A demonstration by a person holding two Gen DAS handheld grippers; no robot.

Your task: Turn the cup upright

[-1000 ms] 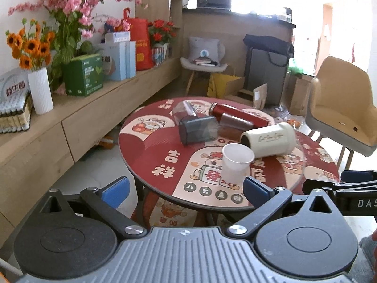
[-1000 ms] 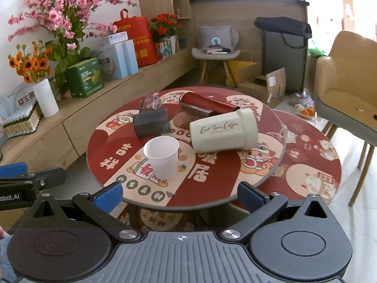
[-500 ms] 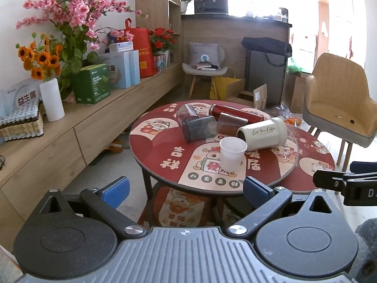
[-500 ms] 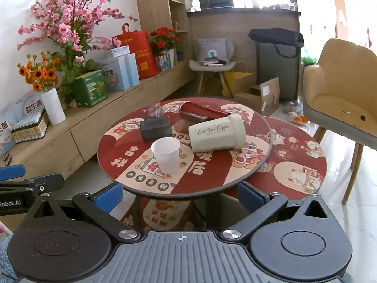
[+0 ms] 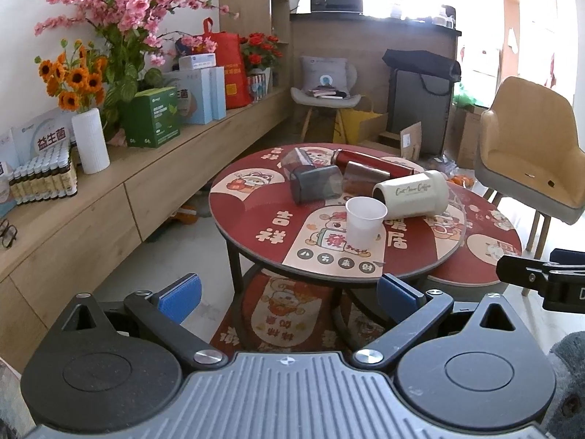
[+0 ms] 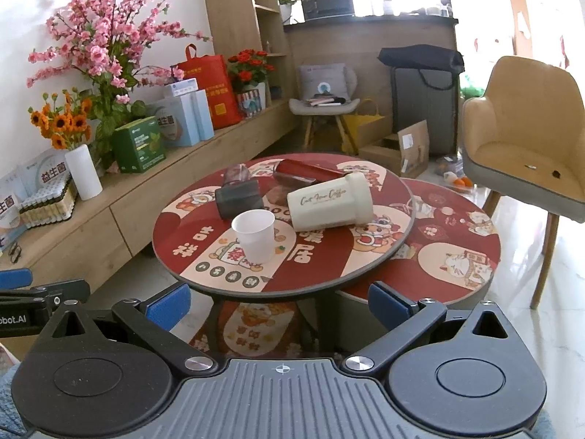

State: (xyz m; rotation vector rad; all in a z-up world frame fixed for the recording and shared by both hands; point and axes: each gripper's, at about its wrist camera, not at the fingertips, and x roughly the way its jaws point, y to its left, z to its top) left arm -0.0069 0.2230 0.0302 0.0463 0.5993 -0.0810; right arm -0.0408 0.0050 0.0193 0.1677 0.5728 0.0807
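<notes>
Both grippers, left (image 5: 289, 294) and right (image 6: 279, 301), are held spread wide, nothing pinched, short of the round table (image 6: 190, 259).
White paper cup (image 6: 253, 235) is seen upright near the table's front edge; cream coffee tumbler (image 6: 331, 200) is laid on its side at its 2 o'clock.

Long low light-wood sideboard (image 5: 109, 197) runs along the white wall (image 6: 22, 36) on the left; pale glossy tiled floor (image 6: 563, 292). Tan padded armchair (image 5: 530, 168) right, grey shell chair (image 6: 321, 104) at back, bright daylight behind the wooden counter (image 5: 365, 44).
</notes>
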